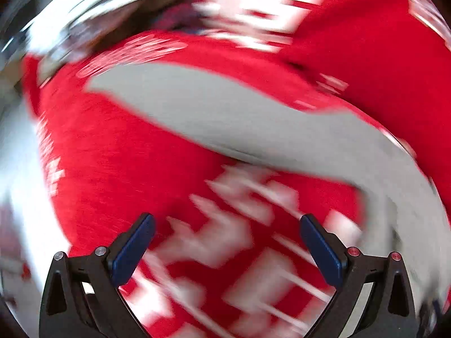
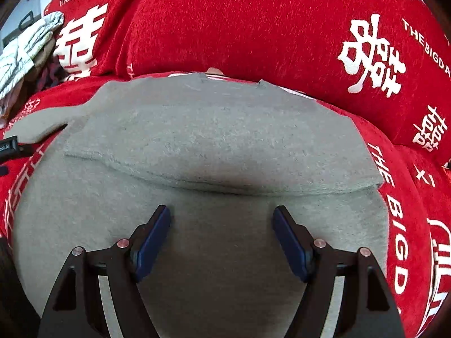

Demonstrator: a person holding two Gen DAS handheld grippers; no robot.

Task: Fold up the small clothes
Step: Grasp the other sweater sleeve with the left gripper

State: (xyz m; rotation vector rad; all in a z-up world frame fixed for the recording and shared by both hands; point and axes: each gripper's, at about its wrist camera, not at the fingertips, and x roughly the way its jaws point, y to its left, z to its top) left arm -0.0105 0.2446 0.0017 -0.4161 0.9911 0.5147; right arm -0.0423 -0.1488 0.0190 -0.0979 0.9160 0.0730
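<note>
Evidently we hung mid-fold, both claws, left (image 1: 227, 226) and right (image 2: 221, 218), released over the gray garment (image 2: 214, 140), needing its edge next.

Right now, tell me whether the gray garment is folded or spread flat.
Partly folded. In the right wrist view the gray garment has one layer doubled over another, its edge crossing above the open right gripper.

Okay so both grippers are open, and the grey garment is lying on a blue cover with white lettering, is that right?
Not quite. The cover is red, not blue, as the right wrist view shows clearly. The rest holds: the grey garment lies on it, the lettering is white, and the left gripper and right gripper are both open.
</note>
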